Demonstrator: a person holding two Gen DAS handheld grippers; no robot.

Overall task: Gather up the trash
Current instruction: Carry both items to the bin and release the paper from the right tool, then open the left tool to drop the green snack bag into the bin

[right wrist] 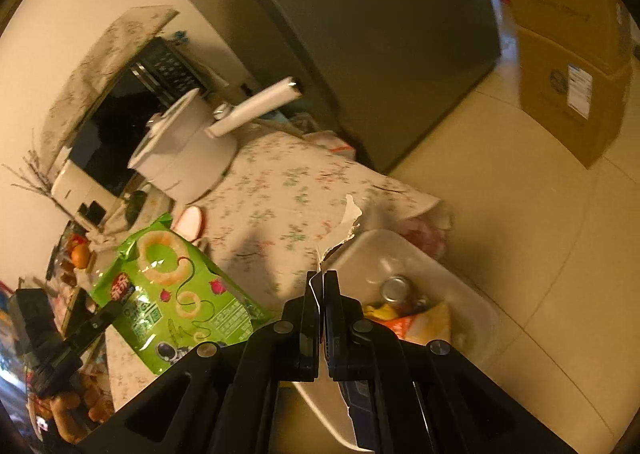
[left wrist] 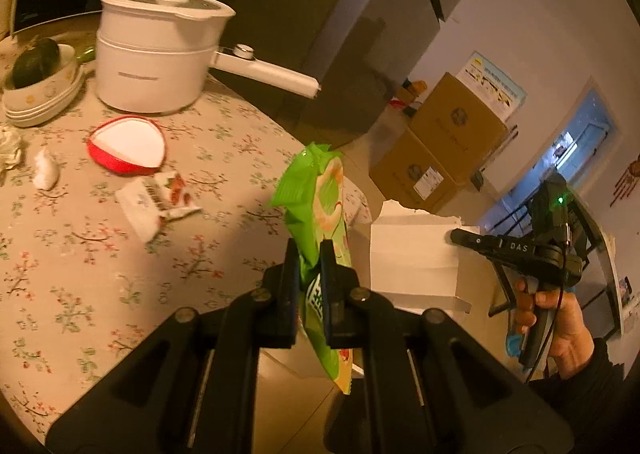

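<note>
Left gripper point(left wrist: 309, 266) clamped on green snack bag point(left wrist: 320, 214), long axis upright; right gripper point(right wrist: 323, 286) pinches paper bag point(left wrist: 414, 258) rim, lower right of it.

White electric pot point(left wrist: 154, 58), red-rimmed lid point(left wrist: 127, 145), stacked cardboard boxes point(left wrist: 440, 146), floral tablecloth point(left wrist: 80, 254)

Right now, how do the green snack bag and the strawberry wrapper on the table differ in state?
The green snack bag is lifted off the table, clamped upright between the left gripper fingers; the strawberry wrapper lies flat on the floral tablecloth, untouched. The bag looks larger and bright green, the wrapper mostly white with red print. Both are empty-looking packaging, neither yet in the white paper bag held by the right gripper.
</note>
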